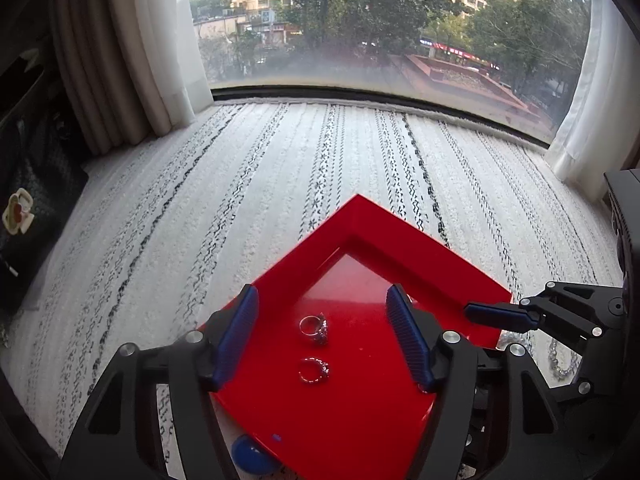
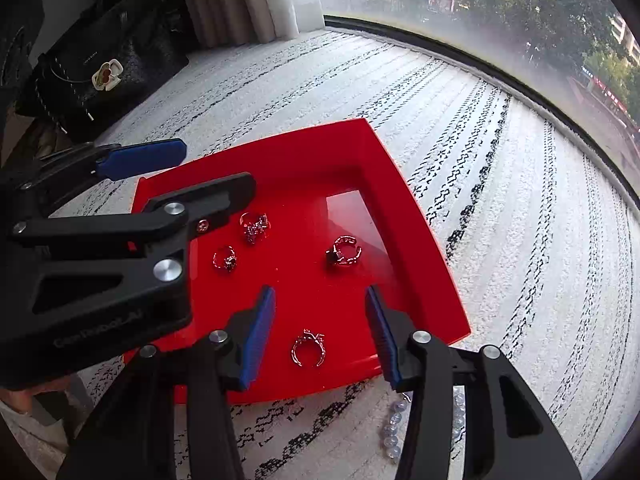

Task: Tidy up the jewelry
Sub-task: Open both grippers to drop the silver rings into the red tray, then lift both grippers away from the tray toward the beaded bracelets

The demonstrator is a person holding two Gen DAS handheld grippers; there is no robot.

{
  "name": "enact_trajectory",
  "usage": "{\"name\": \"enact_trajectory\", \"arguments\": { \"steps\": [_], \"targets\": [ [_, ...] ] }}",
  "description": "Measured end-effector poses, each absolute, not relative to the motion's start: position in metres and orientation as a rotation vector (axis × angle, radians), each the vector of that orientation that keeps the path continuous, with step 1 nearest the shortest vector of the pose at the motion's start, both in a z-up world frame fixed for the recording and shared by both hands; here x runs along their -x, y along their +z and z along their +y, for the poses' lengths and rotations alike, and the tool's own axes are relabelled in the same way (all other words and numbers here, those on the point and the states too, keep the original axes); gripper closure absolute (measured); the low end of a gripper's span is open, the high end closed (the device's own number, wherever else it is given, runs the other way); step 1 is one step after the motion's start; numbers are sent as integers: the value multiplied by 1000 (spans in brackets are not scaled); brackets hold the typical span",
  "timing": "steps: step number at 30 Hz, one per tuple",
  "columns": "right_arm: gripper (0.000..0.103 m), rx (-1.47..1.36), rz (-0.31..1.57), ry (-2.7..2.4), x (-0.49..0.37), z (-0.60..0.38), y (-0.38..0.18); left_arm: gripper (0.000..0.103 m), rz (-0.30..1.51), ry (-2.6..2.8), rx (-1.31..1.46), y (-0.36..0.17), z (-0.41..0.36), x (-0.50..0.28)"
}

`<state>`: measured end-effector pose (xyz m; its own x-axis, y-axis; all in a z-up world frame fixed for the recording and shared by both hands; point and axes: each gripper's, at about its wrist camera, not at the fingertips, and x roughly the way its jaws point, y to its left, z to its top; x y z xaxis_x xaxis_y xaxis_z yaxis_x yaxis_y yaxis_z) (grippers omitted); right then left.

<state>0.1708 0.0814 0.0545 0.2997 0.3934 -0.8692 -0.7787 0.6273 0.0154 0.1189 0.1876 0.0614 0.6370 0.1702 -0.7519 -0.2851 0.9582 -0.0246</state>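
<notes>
A red tray (image 2: pixel 416 240) lies on a white patterned rug and also shows in the left wrist view (image 1: pixel 400 252). Several silver rings lie in it: one (image 2: pixel 308 348) between my right fingers, one (image 2: pixel 346 251) further in, two (image 2: pixel 255 226) (image 2: pixel 225 258) at the left. The left wrist view shows two rings (image 1: pixel 314 326) (image 1: pixel 314 370). My left gripper (image 1: pixel 322 330) is open above the tray, empty. My right gripper (image 2: pixel 320 322) is open over the tray's near edge, empty. A beaded chain (image 2: pixel 392 428) lies on the rug beside the tray.
A black handbag (image 2: pixel 100 76) with a flower charm sits at the far left by the curtains (image 1: pixel 132 48). A large window (image 1: pixel 380 20) runs along the rug's far edge. A dark box (image 1: pixel 626 208) stands at the right. A blue round object (image 1: pixel 250 456) lies by the tray's near corner.
</notes>
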Motion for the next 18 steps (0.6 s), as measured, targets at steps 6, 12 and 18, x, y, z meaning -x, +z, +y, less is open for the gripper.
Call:
{"name": "enact_trajectory", "arguments": {
  "steps": [6,12,18],
  "targets": [
    [24,408,925,797,-162,51,80,16,754,239,141,94,168,-84],
    [12,368,857,766,-147,11,103,14,700,243,98,116,138,-47],
    [11,346,839,740,-123,-23,108,14,683,199,108,119,111,-14]
  ]
}}
